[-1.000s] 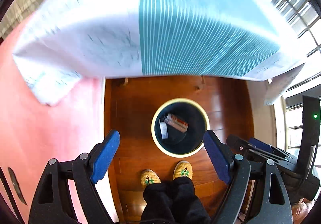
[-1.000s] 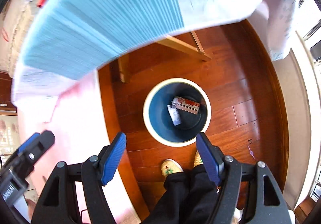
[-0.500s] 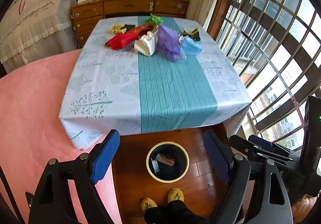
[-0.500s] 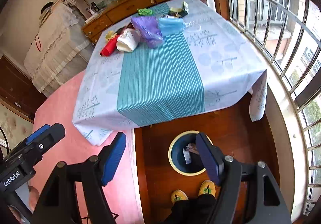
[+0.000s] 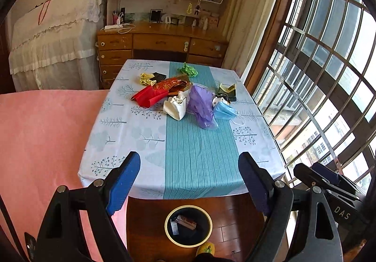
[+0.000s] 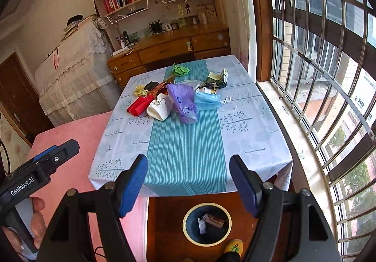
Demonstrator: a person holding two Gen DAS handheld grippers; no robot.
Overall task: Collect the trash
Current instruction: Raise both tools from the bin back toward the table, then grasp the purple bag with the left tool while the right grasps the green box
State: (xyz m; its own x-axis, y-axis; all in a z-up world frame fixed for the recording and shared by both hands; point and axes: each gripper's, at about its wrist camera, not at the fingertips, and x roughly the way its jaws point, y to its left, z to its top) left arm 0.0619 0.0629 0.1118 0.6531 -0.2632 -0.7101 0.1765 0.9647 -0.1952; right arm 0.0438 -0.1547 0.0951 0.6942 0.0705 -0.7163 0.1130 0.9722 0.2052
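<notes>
Left wrist view: trash pile [image 5: 185, 95] sits at the worktop's [image 5: 131, 130] far half — one purple bag [image 5: 202, 104], one blue mask [image 5: 224, 110], one white bag [image 5: 176, 107]. Bin [image 5: 188, 225] on the floor holds two scraps. Left gripper [image 5: 189, 182] and right gripper [image 6: 188, 185] — jaws spread, empty.

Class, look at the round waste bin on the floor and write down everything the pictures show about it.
The waste bin is a round, open-topped container with a cream rim and a dark blue inside, probably plastic. It stands upright on the reddish wooden floor, just in front of the near edge of the cloth-covered table. No lid is visible. At its bottom lie a small carton with red print and a small white packet. A yellow patterned slipper sits close beside its near rim; whether they touch cannot be told.
</notes>
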